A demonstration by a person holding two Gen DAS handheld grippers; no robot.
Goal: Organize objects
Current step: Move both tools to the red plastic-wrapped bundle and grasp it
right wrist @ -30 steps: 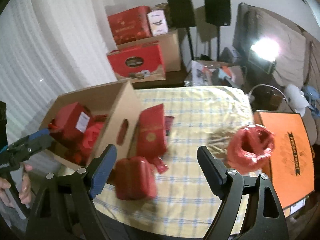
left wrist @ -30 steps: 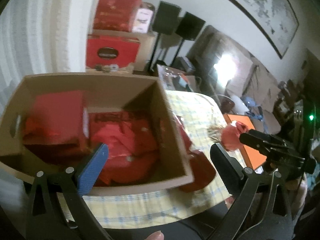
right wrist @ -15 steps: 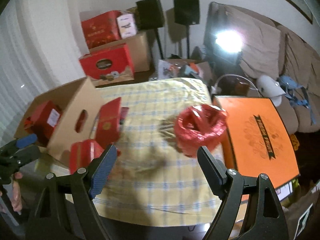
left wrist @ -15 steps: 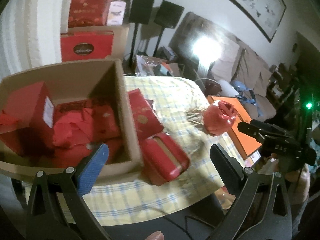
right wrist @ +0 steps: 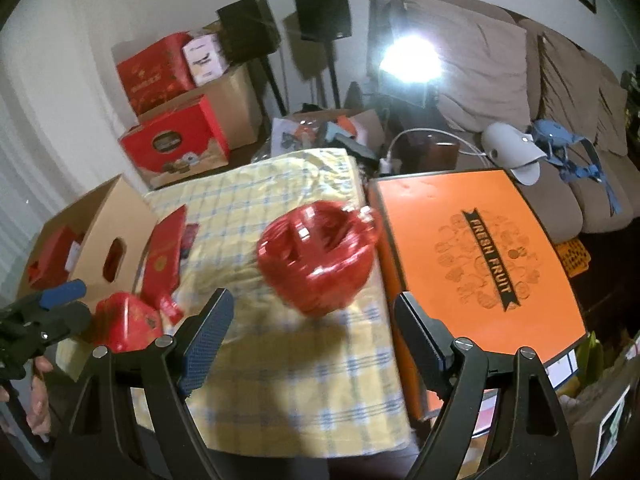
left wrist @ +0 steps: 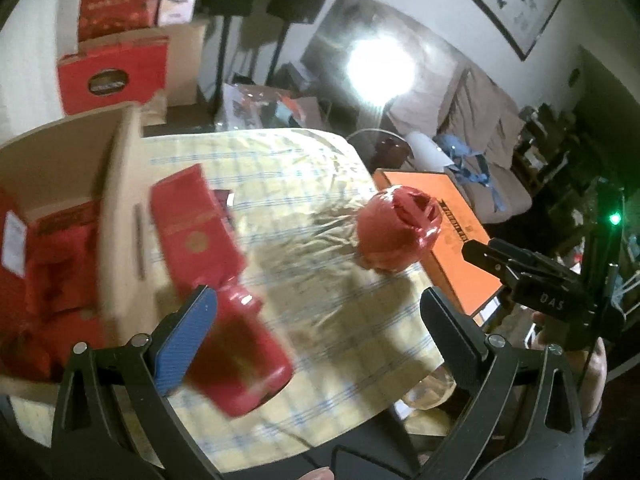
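A crumpled red plastic bag [right wrist: 316,256] lies on the yellow checked tablecloth [right wrist: 304,368], just beyond the tips of my right gripper [right wrist: 314,304]. Its jaws are closing, wide apart, with nothing between the pads. My left gripper [left wrist: 318,300] is open and empty over the cloth. A red tin [left wrist: 240,356] lies by its left finger. A flat red packet [left wrist: 192,224] leans against the open cardboard box [left wrist: 120,200], which holds several red packages. From the left wrist, the bag [left wrist: 396,232] sits ahead to the right.
An orange "Fresh Fruit" box [right wrist: 480,256] butts against the table's right side. Red gift boxes [right wrist: 176,140], speakers on stands and a bright lamp [right wrist: 412,60] stand behind. A sofa [right wrist: 540,80] runs along the right. A hand [right wrist: 38,400] holds the left gripper.
Both grippers have swung to the right across the table. The cardboard box has slid to the left edge of both views, and the red bag now sits in front of the right gripper.
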